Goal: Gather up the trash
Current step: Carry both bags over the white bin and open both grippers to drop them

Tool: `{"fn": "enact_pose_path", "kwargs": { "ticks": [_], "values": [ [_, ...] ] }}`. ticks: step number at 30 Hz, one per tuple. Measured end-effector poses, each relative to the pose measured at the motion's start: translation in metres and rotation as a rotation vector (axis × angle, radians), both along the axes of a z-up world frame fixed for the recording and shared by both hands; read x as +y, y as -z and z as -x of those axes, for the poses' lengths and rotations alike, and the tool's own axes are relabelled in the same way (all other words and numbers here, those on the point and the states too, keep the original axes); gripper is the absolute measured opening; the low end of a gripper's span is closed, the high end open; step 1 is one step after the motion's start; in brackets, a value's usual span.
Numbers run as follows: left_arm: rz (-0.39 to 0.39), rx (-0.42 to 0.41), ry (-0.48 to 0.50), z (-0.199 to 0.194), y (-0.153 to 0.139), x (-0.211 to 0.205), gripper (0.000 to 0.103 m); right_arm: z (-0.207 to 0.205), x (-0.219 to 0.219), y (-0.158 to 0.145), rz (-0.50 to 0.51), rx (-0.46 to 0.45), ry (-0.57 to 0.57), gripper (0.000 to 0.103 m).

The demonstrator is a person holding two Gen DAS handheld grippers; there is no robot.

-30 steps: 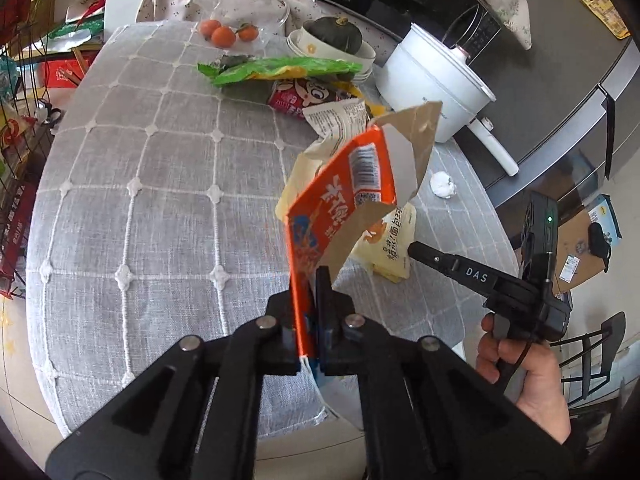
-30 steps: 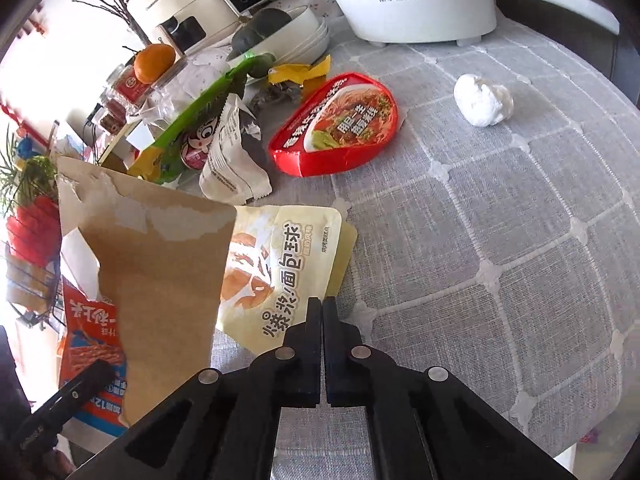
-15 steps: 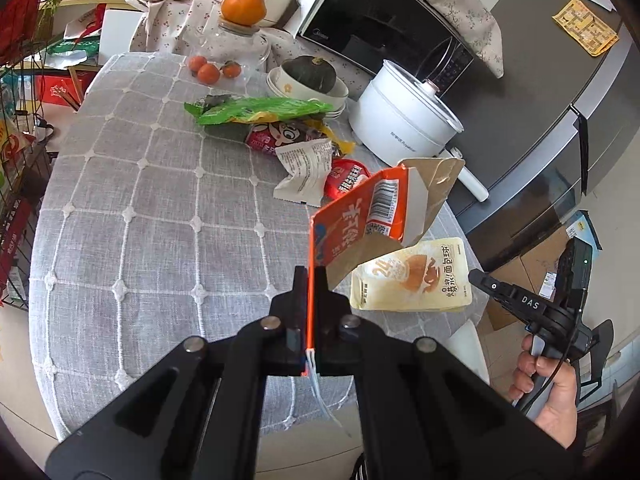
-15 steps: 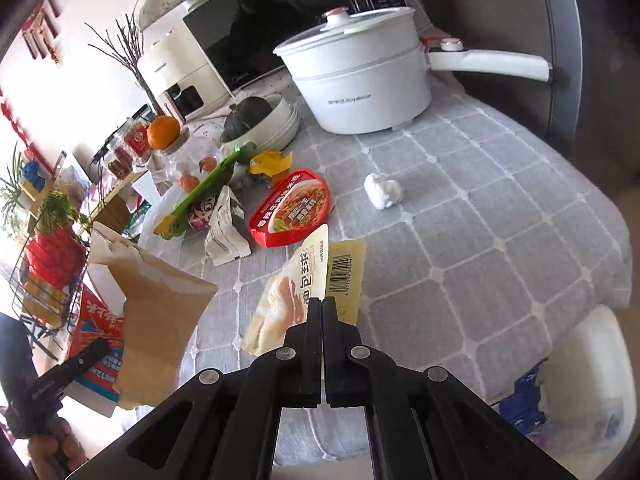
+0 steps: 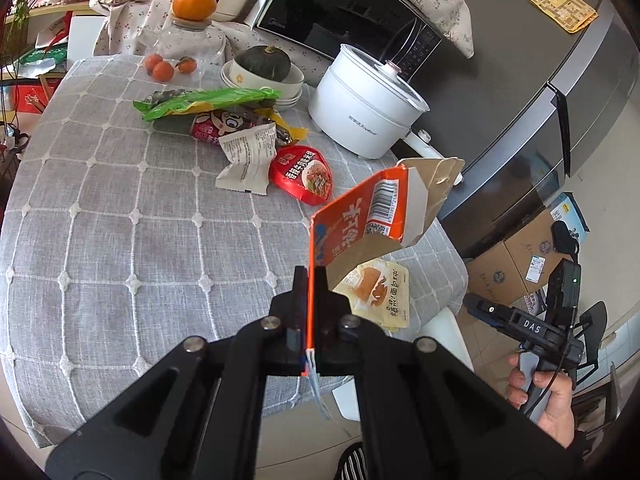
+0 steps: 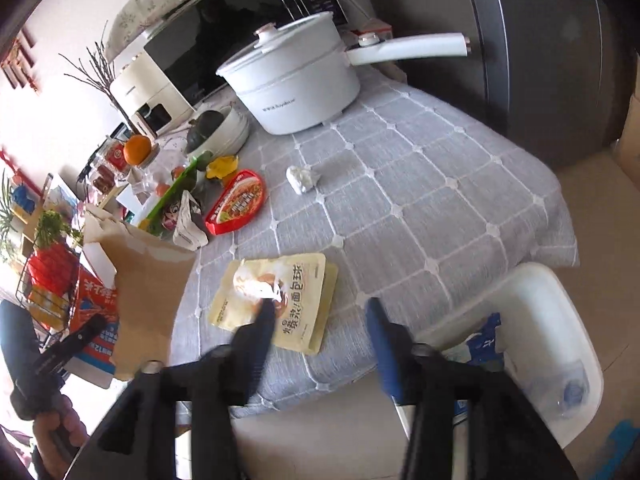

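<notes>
Left claw (image 5: pixel 311 280) clamped on orange torn cardboard carton (image 5: pixel 360 220), held above bench (image 5: pixel 120 240) edge. Right claw (image 6: pixel 320 312) wide, empty, above white bin (image 6: pixel 560 320). Yellow snack pouch (image 6: pixel 276 300), red wrapper (image 6: pixel 236 202), white tissue wad (image 6: pixel 302 178) left; early.

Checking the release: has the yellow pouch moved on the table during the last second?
Yes. The yellow pouch has slid toward the table edge, farther from the white pot.
</notes>
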State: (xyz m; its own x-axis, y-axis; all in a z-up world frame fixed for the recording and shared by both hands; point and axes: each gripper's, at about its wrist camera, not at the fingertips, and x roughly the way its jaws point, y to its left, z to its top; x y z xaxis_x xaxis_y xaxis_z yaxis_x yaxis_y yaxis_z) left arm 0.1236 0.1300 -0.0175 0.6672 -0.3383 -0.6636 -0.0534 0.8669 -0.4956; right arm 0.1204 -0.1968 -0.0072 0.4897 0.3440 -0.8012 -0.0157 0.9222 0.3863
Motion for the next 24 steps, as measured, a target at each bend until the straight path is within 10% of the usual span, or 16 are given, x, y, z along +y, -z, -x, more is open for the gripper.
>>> {"fn": "enact_pose_path", "kwargs": {
  "ticks": [10,17,24],
  "values": [
    [0.007,0.035,-0.065,-0.003,0.008,0.023,0.003,-0.033,0.09,0.065,0.244,0.061,-0.158,0.059],
    [-0.003,0.042,-0.075,-0.003,0.01,0.029,0.003,-0.028,0.125,0.08,0.437,0.0,-0.227,0.003],
    [-0.018,0.03,-0.059,0.0,0.007,0.023,0.003,-0.016,0.111,0.054,0.319,-0.015,-0.226,0.001]
  ]
}}
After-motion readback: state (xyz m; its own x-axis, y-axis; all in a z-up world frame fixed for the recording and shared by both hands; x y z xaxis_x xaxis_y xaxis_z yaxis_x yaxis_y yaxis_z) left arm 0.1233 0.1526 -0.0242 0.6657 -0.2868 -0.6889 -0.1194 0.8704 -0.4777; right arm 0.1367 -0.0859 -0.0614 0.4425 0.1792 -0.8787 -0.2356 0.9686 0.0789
